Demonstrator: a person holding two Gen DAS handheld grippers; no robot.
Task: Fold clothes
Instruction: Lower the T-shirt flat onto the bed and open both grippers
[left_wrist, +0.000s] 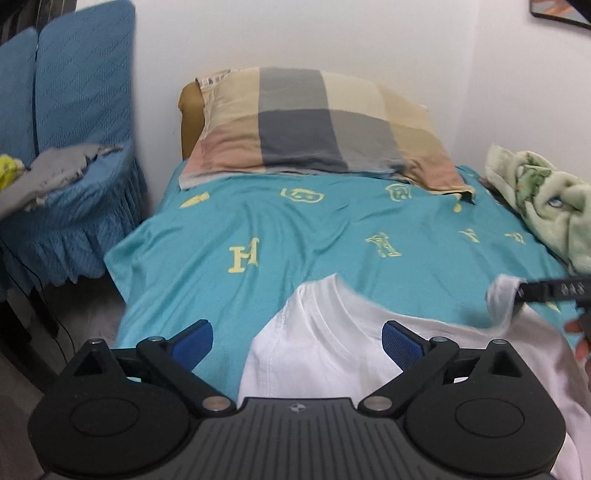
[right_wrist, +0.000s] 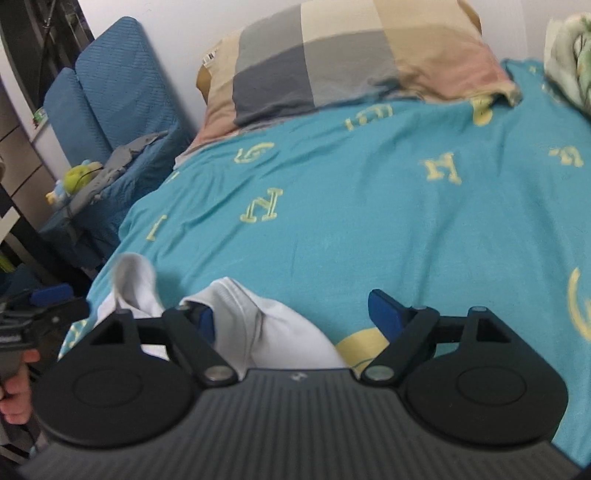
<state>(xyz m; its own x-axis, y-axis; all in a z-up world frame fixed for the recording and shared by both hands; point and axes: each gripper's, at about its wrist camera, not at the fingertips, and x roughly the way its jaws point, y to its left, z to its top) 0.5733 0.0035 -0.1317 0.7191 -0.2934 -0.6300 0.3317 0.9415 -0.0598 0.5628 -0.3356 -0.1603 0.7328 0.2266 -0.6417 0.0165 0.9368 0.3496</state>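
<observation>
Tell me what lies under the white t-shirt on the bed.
The white t-shirt lies on the teal bedsheet printed with yellow letters, which shows all around it. Whatever print sits directly beneath the shirt is covered, and the hand-held grippers' bodies hide its near part.

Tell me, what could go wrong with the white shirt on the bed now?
1. Both jaws stand open, so the white shirt is loose; its bunched sleeve may stay crumpled and spoil the fold.
2. The left hand-held gripper sits near the bed's edge, so tugging the shirt that way could slide it off the teal sheet.
3. The right hand-held gripper has cloth against one finger; closing now might also pinch the sheet.
</observation>
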